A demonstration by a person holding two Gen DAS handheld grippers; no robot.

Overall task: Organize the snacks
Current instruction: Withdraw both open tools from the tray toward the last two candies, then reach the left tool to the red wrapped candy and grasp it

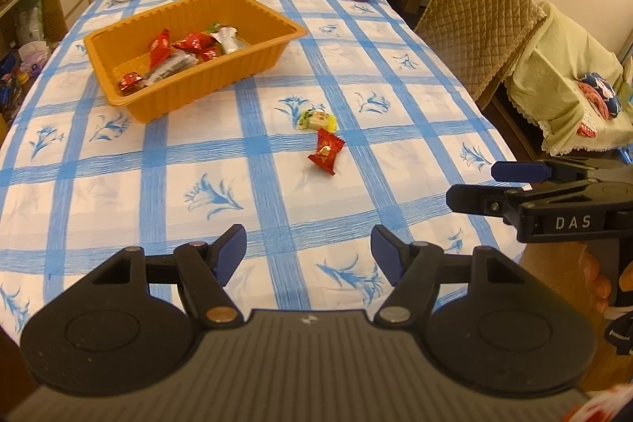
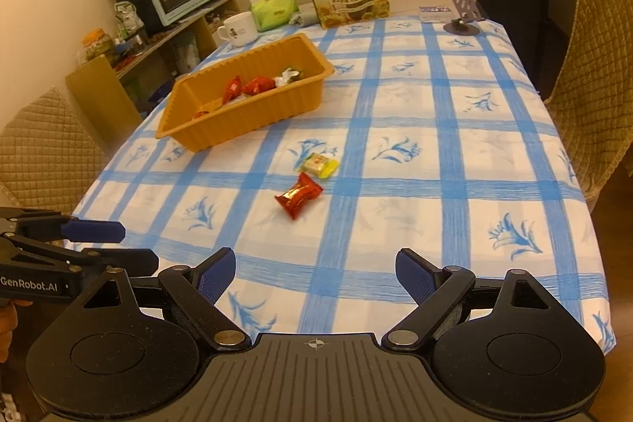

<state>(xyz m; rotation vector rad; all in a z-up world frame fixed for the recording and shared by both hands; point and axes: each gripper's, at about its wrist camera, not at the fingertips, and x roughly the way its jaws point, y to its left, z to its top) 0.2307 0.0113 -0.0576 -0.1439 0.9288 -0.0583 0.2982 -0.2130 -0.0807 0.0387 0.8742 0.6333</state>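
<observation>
A blue-checked tablecloth covers the table, with quilted chairs at its edges. Toward the far left corner an orange tray holds several wrapped snacks. Mid-table lie a yellow candy and a red candy — nearly touching. Left gripper and right gripper both gape, empty, over the near edge.

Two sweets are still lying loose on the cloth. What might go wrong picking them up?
The red candy and yellow candy lie almost touching, so the open right gripper might nudge or grab both. The fingers could snag the tablecloth. A drop might miss the orange tray.
</observation>
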